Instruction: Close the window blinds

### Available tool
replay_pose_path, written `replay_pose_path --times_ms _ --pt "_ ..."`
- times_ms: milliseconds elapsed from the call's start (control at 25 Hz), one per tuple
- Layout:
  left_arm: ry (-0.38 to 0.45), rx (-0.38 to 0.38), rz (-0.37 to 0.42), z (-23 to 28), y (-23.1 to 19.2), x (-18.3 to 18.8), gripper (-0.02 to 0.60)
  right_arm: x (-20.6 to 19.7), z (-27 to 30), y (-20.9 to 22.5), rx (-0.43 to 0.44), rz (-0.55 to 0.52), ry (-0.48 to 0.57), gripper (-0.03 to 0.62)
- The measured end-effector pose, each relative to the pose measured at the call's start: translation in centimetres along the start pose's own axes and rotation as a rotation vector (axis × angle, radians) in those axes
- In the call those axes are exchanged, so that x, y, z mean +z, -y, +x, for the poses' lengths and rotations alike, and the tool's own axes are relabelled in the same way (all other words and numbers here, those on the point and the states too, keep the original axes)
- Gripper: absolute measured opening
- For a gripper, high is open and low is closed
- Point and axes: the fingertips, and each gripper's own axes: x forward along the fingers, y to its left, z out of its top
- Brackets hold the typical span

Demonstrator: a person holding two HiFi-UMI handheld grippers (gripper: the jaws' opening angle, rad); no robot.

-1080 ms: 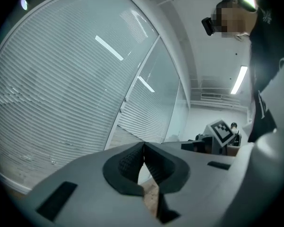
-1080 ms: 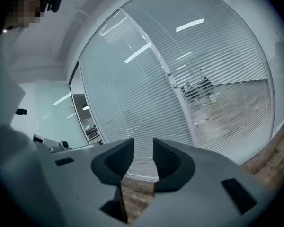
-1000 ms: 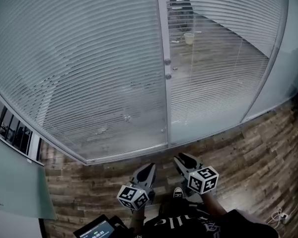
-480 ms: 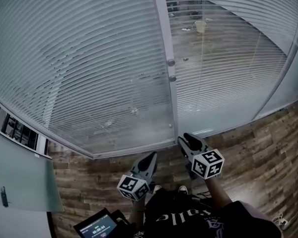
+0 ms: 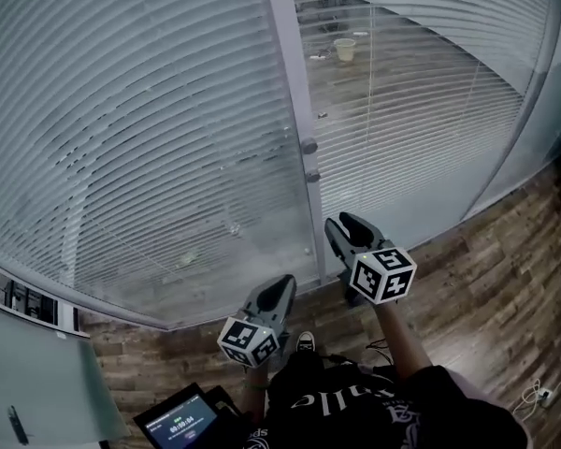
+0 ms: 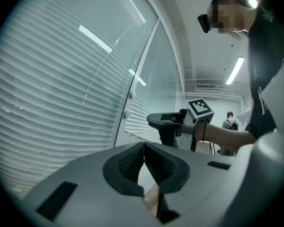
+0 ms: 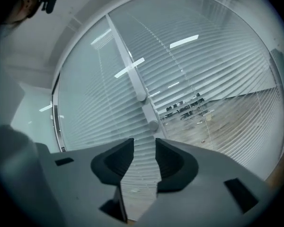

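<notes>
Behind the glass [image 5: 215, 215] straight ahead: two blinds side by side; left blind [image 5: 140, 129] with slats tilted nearly shut, right blind [image 5: 421, 110] flatter, a room and a cup [image 5: 344, 48] showing through.
Handling: probably thin, light slats, easily bent; sealed behind the pane, so no touching them directly.
Where to take hold: most likely one of the two round knobs [image 5: 309, 146] on the upright frame post [image 5: 285, 64] between the blinds; small, hard and smooth, so probably slippery; best pinched square across the rim and turned gently, judging by shape alone.
Left hand-held gripper [image 5: 282, 284]: jaws pressed together, nothing between them; held low over the wooden floor [image 5: 505, 241], well short of the knobs.
Right hand-held gripper [image 5: 341, 223]: jaws a narrow gap apart, empty; aimed up along the post, near the lower knob but not touching it.
Hard to make out: which knob serves which blind; whether a turn or a slide is needed; any pull cord, too fine to tell among the slats.
Cut off: tops of both blinds and the far left edge in the head view.
</notes>
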Motion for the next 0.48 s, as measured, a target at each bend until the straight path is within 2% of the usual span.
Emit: replay_pose_path --times_ms 160,320,480 --pt "-0.001 -0.060 0.015 2.4 -3.0 2.0 0.006 1.8 5.5 1.0 -0.059 0.072 0.018 0.135" --pt "-0.004 -0.088 0.020 3.7 -5.0 2.7 0.005 2.3 9.4 2.4 -0.140 0.151 0.041 0.141" --pt "-0.011 -0.102 0.014 4.3 -6.3 2.6 0.005 2.5 10.6 3.4 -0.127 0.282 0.076 0.140"
